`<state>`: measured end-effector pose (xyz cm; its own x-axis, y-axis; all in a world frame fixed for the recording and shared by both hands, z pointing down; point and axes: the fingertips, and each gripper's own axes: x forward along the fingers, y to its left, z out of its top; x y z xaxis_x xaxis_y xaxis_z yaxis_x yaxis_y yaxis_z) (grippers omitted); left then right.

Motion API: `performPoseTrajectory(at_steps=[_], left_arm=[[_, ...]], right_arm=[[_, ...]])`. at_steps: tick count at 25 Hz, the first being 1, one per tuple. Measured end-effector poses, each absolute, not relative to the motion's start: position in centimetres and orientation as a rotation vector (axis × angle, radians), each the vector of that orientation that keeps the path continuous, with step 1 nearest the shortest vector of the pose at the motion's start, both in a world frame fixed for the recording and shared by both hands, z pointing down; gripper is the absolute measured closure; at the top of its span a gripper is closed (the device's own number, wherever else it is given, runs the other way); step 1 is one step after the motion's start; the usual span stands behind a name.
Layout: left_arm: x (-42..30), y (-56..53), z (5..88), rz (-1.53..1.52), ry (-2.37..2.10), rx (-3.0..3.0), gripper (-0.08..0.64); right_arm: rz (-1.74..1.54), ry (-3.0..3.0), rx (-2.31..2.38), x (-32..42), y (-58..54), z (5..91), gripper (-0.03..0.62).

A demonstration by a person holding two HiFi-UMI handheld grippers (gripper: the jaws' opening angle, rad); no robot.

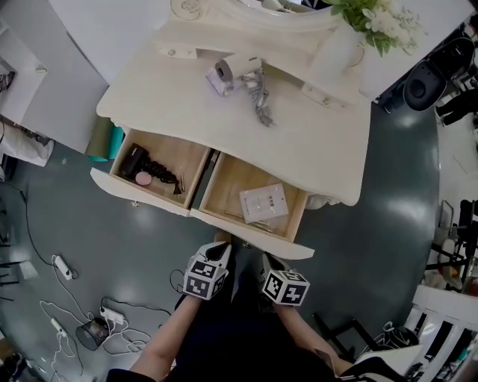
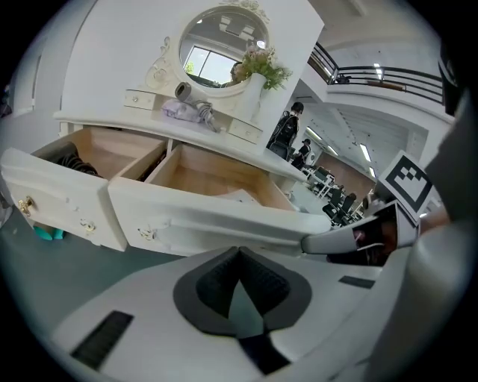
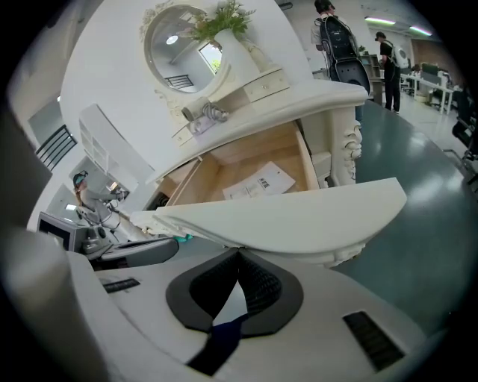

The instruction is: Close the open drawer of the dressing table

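The cream dressing table [image 1: 179,97] has two drawers pulled out side by side. The right drawer [image 1: 246,233] holds a white paper [image 1: 263,203]; the left drawer [image 1: 134,195] holds a dark hair tool [image 1: 146,166] and a pink round item. Both grippers sit at the right drawer's front panel. My left gripper [image 1: 222,250] is shut with nothing in it, its tips at the panel [image 2: 209,220]. My right gripper [image 1: 267,260] is shut too, its tips under the panel's curved rim [image 3: 299,216]. Whether either touches the panel is hidden.
A hair dryer [image 1: 237,67] with its cord and a vase of flowers [image 1: 373,19] stand on the tabletop below the oval mirror [image 2: 224,48]. Cables and a power strip [image 1: 112,317] lie on the grey floor at left. A black chair [image 1: 426,82] stands at the right.
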<state>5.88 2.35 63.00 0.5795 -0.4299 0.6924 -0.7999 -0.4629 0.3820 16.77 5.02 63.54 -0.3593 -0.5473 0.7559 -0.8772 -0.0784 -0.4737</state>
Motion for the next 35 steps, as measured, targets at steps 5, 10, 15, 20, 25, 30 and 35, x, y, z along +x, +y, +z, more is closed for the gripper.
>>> performPoseTrajectory(at_steps=[5,10,15,20,25,30,35], left_arm=[[5.8,1.0,63.1,0.675,-0.937,2.12,0.546],[6.1,-0.4,62.9,0.666,-0.899,2.15,0.546],[5.9,-2.0,62.7,0.651,-0.879,2.164,0.546],[5.9,-2.9,63.0,0.667,-0.83,2.173,0.546],[6.4,-4.0,63.1,0.664,-0.792,2.213,0.546],[6.9,-4.6,63.0,0.669,-0.769,2.245,0.546],[7.0,-5.5,62.9,0.693,-0.777,2.268,0.546]], right_arm=[[1.425,-1.827,1.6,17.2,4.1,63.6,0.577],[1.43,-1.772,1.657,17.8,3.2,63.6,0.577],[1.452,-1.721,1.707,18.1,2.2,63.8,0.577],[1.457,-1.686,1.773,18.5,1.4,63.7,0.577],[1.436,-1.672,1.819,18.7,0.8,63.7,0.577],[1.411,-1.662,1.846,19.0,0.2,63.8,0.577],[1.384,-1.639,1.867,19.3,-0.6,63.7,0.577]])
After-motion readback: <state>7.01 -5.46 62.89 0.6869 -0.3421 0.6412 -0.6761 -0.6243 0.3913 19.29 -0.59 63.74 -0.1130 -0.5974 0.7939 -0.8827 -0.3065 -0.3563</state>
